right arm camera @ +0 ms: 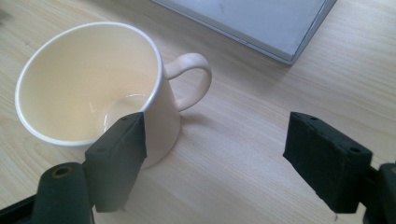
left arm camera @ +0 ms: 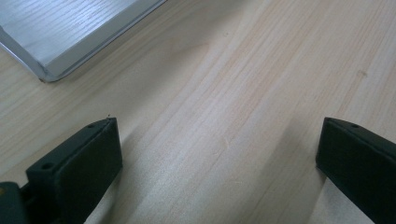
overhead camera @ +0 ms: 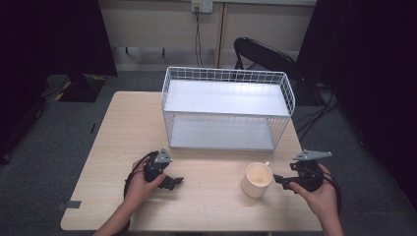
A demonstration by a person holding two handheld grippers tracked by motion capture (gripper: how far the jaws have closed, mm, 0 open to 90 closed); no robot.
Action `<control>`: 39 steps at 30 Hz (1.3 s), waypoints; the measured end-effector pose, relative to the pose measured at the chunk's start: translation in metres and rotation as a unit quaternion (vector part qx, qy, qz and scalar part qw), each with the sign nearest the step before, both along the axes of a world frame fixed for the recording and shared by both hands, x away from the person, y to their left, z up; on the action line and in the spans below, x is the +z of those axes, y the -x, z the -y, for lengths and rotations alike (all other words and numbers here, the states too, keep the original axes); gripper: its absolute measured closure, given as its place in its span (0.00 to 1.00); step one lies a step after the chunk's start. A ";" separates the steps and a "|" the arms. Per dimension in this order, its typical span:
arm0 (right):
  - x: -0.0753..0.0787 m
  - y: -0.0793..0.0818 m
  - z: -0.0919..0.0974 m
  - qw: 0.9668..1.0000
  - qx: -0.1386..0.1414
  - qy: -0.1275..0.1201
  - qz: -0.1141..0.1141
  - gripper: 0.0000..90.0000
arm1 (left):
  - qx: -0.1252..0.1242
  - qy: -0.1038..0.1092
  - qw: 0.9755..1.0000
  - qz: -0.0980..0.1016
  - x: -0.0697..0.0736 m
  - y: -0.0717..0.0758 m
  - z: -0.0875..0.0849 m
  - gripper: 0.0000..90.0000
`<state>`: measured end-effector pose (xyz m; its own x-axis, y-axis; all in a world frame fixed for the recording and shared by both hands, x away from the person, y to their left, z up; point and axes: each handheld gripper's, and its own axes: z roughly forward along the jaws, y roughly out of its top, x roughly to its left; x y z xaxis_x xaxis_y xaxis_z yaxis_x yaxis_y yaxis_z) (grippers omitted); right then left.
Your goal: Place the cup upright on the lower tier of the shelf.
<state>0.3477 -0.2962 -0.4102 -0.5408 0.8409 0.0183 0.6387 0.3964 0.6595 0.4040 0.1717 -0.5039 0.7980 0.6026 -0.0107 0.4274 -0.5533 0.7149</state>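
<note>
Both grippers are wide open, holding nothing. The right gripper (overhead camera: 281,179) sits just beside the cream mug (overhead camera: 257,179) near the table's front edge, so this looks like the approach. Next: close on its wall or handle. The left gripper (overhead camera: 173,183) idles; wire rack (overhead camera: 226,109) behind.

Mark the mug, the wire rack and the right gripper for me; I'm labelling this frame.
mug (right arm camera: 88,88), right gripper view, on its inner wall.
wire rack (overhead camera: 226,74), high view, on its back top rim.
right gripper (right arm camera: 215,163), right gripper view, midway between its open jaws.
</note>
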 end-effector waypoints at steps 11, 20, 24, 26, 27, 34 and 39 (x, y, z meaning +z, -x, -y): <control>0.013 -0.002 -0.005 1.000 0.006 -0.002 0.003 0.22 | -0.001 -0.001 1.000 -0.001 0.000 0.000 0.000 0.00; 0.012 -0.005 -0.020 1.000 0.020 -0.008 0.002 0.22 | 0.000 0.000 1.000 0.000 0.000 0.000 0.000 0.00; 0.009 -0.007 -0.026 1.000 0.024 -0.012 -0.001 0.22 | -0.001 -0.001 1.000 -0.001 0.000 0.000 0.000 0.00; 0.007 -0.008 -0.030 1.000 0.025 -0.015 -0.004 0.22 | -0.001 -0.001 1.000 -0.001 0.000 0.000 0.000 0.00; 0.006 -0.009 -0.031 1.000 0.026 -0.016 -0.005 0.22 | 0.000 0.000 1.000 -0.001 0.000 0.000 0.000 0.00; -0.002 -0.011 -0.037 0.999 0.029 -0.024 -0.016 0.24 | 0.000 -0.001 1.000 0.000 0.000 0.000 0.000 0.00; -0.011 -0.013 -0.044 0.999 0.037 -0.026 -0.029 0.30 | -0.001 -0.001 1.000 -0.001 0.000 0.000 0.000 0.00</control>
<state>0.3606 -0.2526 -0.4212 -0.5979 0.7961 0.0935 0.6467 0.4102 0.6430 0.4041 0.1719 -0.5036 0.7996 0.6004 -0.0112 0.4276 -0.5561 0.7127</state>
